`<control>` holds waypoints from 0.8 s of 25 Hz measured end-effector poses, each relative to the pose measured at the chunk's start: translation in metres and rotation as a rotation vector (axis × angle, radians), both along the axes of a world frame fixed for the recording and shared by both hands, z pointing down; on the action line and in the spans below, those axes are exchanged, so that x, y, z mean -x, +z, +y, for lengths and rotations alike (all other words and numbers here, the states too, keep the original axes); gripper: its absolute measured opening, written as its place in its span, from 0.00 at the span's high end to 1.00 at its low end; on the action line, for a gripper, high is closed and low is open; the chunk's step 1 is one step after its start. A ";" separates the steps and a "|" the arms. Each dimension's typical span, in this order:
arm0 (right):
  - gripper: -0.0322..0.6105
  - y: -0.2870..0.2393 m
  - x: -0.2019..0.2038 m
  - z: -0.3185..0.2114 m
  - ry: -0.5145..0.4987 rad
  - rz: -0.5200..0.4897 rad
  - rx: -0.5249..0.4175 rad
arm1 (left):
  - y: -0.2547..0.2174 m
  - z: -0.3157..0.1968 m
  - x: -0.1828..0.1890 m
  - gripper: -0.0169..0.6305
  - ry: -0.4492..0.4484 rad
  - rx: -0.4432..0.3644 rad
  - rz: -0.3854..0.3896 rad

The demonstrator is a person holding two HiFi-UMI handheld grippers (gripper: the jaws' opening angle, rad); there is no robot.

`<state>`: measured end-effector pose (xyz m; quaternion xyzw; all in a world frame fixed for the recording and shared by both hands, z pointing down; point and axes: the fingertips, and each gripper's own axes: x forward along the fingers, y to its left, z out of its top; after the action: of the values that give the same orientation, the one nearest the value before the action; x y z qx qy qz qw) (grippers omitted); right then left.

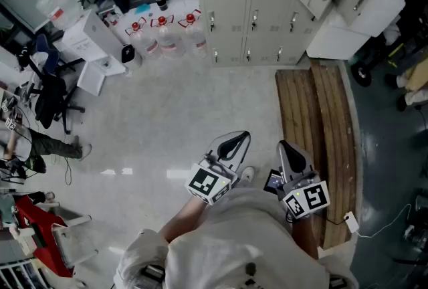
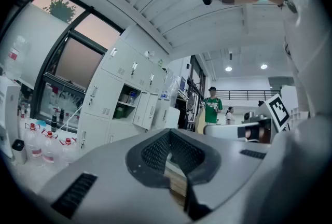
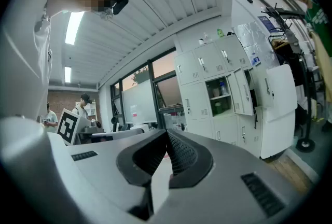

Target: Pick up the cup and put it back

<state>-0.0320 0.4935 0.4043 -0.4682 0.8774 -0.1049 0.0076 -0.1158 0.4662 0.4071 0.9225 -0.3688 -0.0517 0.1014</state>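
Note:
No cup shows in any view. Both grippers are held level in front of the person's body, above the pale floor. In the head view my left gripper (image 1: 234, 144) is the grey pair of jaws left of centre, with its marker cube behind it. My right gripper (image 1: 289, 154) sits just to its right, beside the wooden bench. In the left gripper view the left gripper (image 2: 169, 132) has its tips together with nothing between them. The right gripper (image 3: 166, 132) also has its tips meeting, and it holds nothing.
A long wooden bench (image 1: 321, 127) runs along the right. Beige lockers (image 1: 254, 7) line the far wall, with large water bottles (image 1: 164, 37) on the floor to their left. An office chair (image 1: 50, 97) stands at far left. A person in a green shirt (image 2: 211, 109) stands far off.

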 end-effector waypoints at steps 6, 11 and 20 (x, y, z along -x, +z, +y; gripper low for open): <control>0.91 0.002 -0.010 -0.004 -0.010 -0.008 -0.008 | 0.003 -0.001 -0.012 0.96 -0.003 -0.006 -0.007; 0.91 0.001 -0.021 -0.008 -0.026 -0.018 -0.018 | 0.001 -0.003 -0.023 0.96 -0.016 -0.014 -0.024; 0.91 0.006 -0.062 -0.016 -0.037 -0.038 -0.040 | -0.001 -0.011 -0.055 0.96 -0.044 -0.043 -0.048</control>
<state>0.0303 0.4774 0.4101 -0.4496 0.8874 -0.0963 0.0319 -0.0613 0.4553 0.4061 0.9171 -0.3902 -0.0399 0.0714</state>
